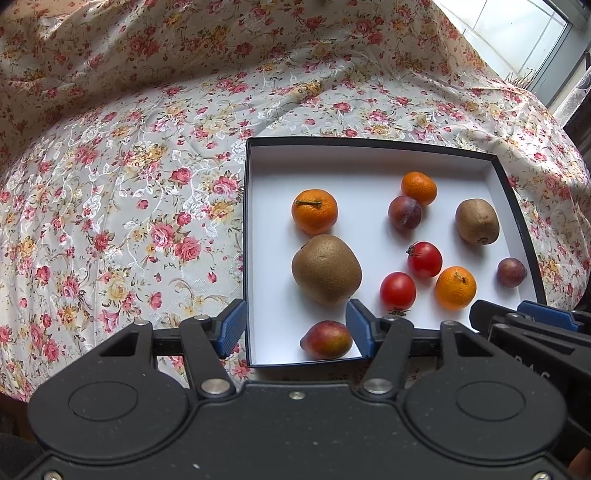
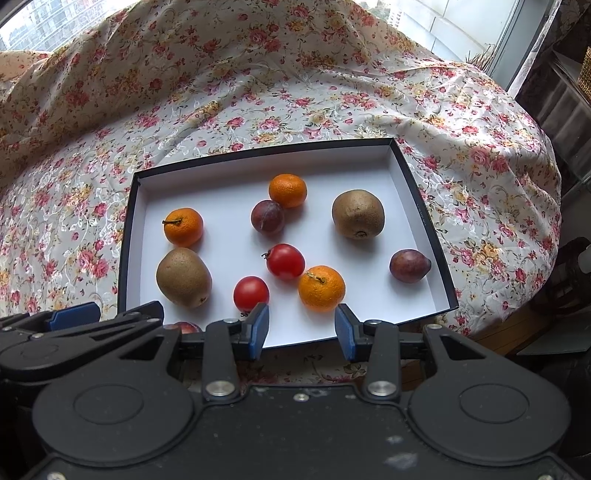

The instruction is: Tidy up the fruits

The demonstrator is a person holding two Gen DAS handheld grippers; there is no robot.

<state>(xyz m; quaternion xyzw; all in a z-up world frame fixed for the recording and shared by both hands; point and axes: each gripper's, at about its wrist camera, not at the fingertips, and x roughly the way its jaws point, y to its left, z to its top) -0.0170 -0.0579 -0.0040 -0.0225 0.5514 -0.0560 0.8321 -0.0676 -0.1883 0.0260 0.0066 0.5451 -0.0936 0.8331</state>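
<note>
A floral cloth (image 2: 295, 92) drapes the desk beside a window (image 2: 443, 26). The box (image 2: 417, 192) holds 3 mandarins (image 2: 321, 288), 2 kiwis (image 2: 357, 214), 2 tomatoes (image 2: 285, 261), 3 plums (image 2: 409, 266). The left tool (image 1: 295, 328) and right tool (image 2: 301, 330) hang open, empty, at its near edge.

Home: floral bedspread (image 1: 147, 184), window (image 2: 443, 22).

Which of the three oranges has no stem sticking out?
The orange farthest back in the box, touching a plum. The other two each show a short stem on top.
</note>
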